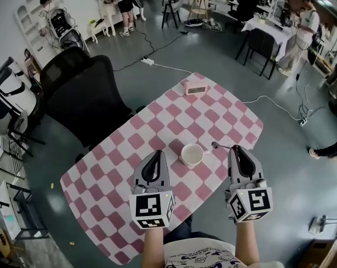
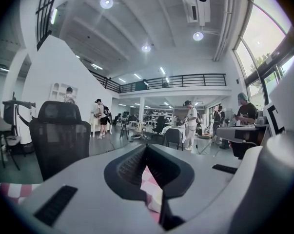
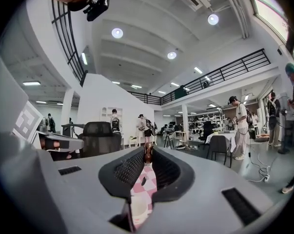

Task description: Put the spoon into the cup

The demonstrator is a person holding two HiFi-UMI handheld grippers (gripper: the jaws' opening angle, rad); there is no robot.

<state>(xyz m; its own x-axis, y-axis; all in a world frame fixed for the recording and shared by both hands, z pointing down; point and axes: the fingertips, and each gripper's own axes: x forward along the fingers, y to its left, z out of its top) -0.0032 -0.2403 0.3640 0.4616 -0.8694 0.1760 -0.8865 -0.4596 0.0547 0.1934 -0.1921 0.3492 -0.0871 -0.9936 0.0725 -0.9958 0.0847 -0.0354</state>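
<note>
Here, you held a grey two-jaw gripper in each hand, low over a table (image 1: 202,116) covered in a pink-and-white checked cloth. Your right gripper (image 1: 235,149) had its jaws pressed nearly together, pinching the slim handle of a small dark spoon (image 1: 215,146) right at the jaw tips. The spoon stuck out sideways from those tips toward your left gripper, roughly level, with its bowl hanging free above the cloth. Gripping it by the handle probably left the bowl end clear to go into the cup first.

Your left gripper (image 1: 156,153) had its jaws pressed together on nothing. Through the slit below the tips, its own camera showed mostly checked cloth. It sat beside the work rather than in it, perhaps ready to steady things.

A round, cream-white cup (image 1: 191,154) stood upright on the cloth with its mouth open. It sat between the two grippers, about level with their tips. The spoon's bowl was near the cup's rim on the right-gripper side but apart from it, so the spoon was not yet in the cup.

Well ahead of both grippers, at the table's far edge, sat a small pink box (image 1: 195,87). A black mesh office chair (image 1: 81,96) stood off beyond your left gripper.
</note>
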